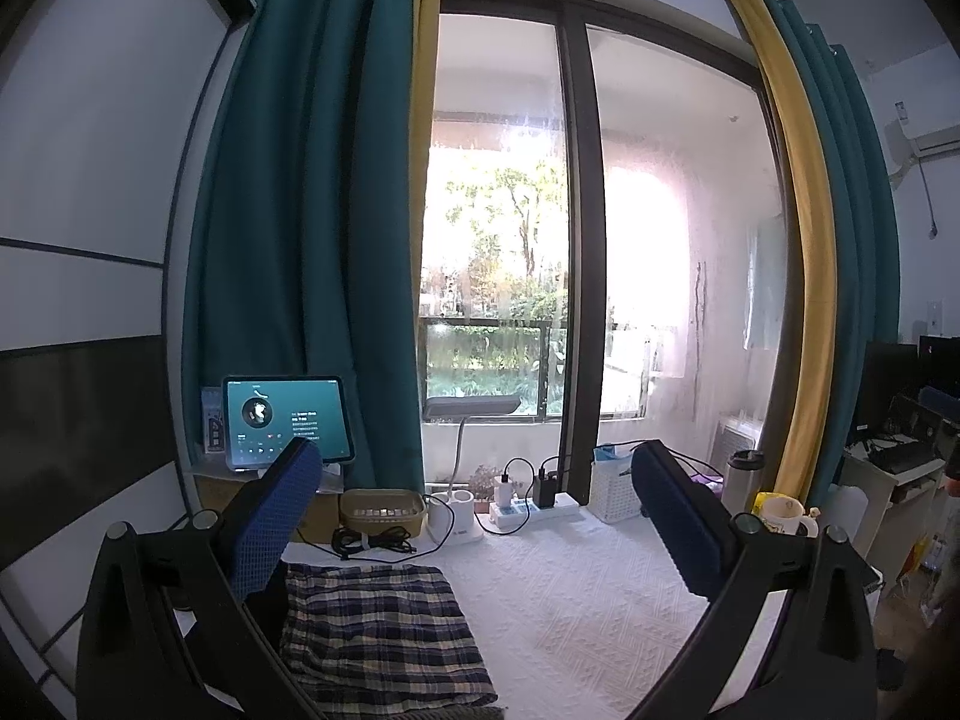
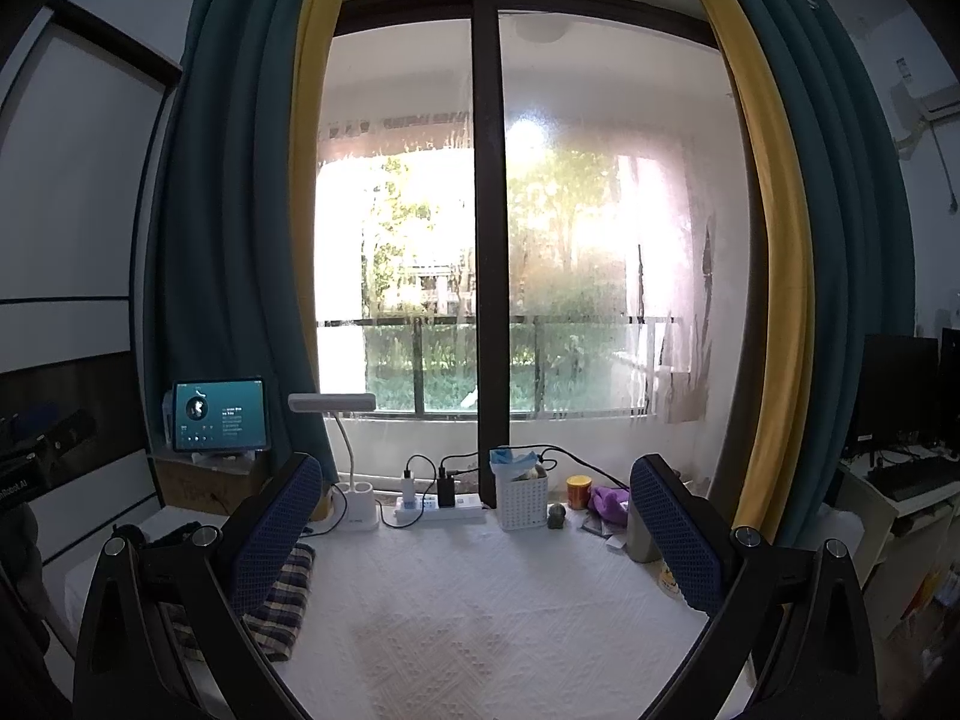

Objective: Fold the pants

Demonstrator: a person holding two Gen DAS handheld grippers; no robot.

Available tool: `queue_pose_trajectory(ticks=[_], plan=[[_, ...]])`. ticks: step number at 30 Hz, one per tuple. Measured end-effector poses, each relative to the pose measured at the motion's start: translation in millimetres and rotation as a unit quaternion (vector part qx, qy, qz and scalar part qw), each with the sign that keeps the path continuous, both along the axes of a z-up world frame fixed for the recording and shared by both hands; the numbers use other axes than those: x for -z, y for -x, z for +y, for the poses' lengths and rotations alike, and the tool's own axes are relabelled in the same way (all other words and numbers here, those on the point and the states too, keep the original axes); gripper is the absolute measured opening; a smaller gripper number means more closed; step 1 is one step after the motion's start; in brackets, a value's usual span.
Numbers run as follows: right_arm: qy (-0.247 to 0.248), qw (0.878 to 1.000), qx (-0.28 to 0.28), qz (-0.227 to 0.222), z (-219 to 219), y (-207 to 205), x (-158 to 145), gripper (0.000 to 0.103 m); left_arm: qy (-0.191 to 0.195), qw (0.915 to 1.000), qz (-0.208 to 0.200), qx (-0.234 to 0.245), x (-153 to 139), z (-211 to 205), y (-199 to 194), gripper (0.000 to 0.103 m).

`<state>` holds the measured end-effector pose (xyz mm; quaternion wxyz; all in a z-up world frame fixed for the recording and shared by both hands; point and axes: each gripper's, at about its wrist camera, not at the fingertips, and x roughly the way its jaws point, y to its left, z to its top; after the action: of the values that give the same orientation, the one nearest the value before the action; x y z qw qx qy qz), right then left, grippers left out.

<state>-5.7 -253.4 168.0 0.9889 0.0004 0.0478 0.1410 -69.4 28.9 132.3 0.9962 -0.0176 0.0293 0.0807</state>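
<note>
1. My left tongs (image 1: 480,516) are held level above the table (image 1: 588,588), pointing toward the window (image 1: 576,228), spread wide and gripping nothing.
2. My right tongs (image 2: 474,522) have the same level pose, also wide apart and empty.
3. The pants (image 1: 378,624), a plaid bundle folded flat, lie on the white cloth-covered table just below and inside my left tongs' left finger (image 1: 276,528).
4. In the right wrist view, only a strip of the pants shows beside that gripper's left finger (image 2: 276,534), at the table's left edge.
5. The left wrist view alone shows a mug (image 1: 786,515), a tan basket (image 1: 382,509) and a coiled black cable (image 1: 372,540).
6. The right wrist view alone shows an orange can (image 2: 579,491) and a purple cloth (image 2: 609,501).
7. Both views show the tablet (image 1: 288,420), the desk lamp (image 1: 471,405) and the power strip (image 1: 534,510).
</note>
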Motion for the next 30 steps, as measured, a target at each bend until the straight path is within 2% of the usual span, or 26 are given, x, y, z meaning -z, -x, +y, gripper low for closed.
queue_pose_trajectory(ticks=[30], plan=[[0.006, 1.0, -0.007, -0.002, 2.4, 0.9, -0.7, 0.103, 0.004, 1.0, -0.001, -0.004, 1.6, -0.4, 0.0, 0.102]])
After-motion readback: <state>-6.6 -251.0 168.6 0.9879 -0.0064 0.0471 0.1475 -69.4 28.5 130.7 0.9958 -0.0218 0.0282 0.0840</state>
